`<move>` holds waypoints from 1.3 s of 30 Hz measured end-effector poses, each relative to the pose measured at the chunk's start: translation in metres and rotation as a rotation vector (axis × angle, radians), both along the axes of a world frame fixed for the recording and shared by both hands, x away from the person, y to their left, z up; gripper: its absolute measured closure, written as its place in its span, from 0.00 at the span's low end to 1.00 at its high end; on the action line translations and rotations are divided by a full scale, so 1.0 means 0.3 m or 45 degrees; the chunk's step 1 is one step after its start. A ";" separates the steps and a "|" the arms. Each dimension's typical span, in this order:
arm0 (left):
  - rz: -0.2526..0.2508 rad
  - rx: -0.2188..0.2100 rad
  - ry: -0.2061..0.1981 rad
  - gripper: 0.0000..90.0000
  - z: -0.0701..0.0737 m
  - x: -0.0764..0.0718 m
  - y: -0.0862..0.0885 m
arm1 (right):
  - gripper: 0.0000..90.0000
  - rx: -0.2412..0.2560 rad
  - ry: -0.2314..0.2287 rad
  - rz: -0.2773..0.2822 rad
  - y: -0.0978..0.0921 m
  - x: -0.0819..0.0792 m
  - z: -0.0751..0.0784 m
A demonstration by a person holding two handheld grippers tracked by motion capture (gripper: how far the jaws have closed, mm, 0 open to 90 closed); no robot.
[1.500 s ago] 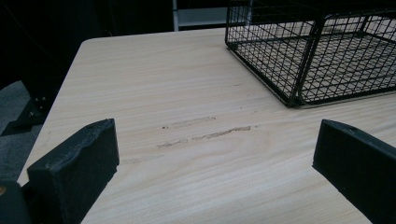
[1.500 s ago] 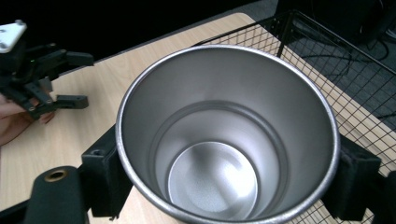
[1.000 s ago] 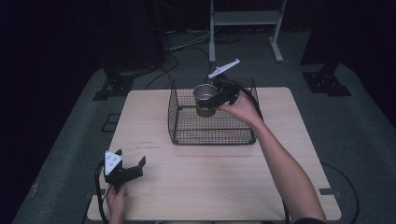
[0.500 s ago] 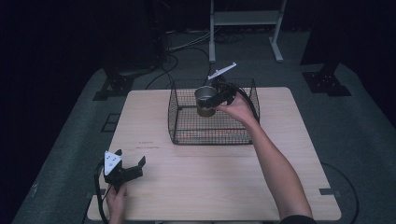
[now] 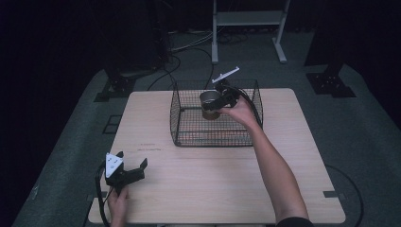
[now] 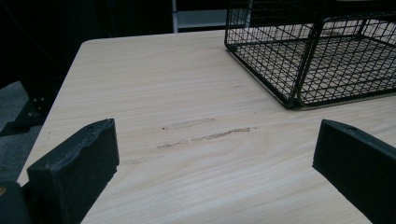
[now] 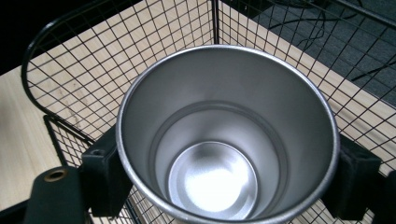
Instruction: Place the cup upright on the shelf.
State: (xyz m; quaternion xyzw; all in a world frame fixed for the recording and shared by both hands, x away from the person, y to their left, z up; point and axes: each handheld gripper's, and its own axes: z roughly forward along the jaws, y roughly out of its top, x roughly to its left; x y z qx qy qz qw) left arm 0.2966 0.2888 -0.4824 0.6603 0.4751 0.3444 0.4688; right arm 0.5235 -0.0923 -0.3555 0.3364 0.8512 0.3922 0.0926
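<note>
A metal cup (image 5: pixel 210 104) (image 7: pixel 226 140) hangs upright inside the black wire basket (image 5: pixel 184 130) (image 7: pixel 65 74) near its back wall, above the basket floor. My right gripper (image 5: pixel 213 105) (image 7: pixel 229 175) is shut on the cup, one jaw pressed on each side of it. The cup is empty and shiny inside. My left gripper (image 5: pixel 131 166) (image 6: pixel 212 161) rests low over the table's front left area, open, with nothing between its jaws. The basket (image 6: pixel 308 56) lies ahead and to the right in the left gripper view.
The light wood table (image 5: pixel 208 189) (image 6: pixel 187 93) has faint scuff marks (image 6: pixel 205 135) in front of the left gripper. Cables and a metal stand (image 5: pixel 248 28) sit on the dark floor behind the table.
The right gripper has carried the cup a little lower and leftward inside the basket. The left gripper has not moved.
</note>
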 end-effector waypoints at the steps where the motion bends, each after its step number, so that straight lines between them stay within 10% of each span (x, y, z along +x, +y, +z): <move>1: 0.000 0.000 0.001 0.00 0.000 0.000 0.000 | 0.20 0.001 0.000 -0.002 0.000 0.001 -0.004; 39: -0.002 0.000 0.000 0.00 0.000 0.000 0.002 | 0.19 -0.120 0.096 -0.033 0.021 0.054 -0.169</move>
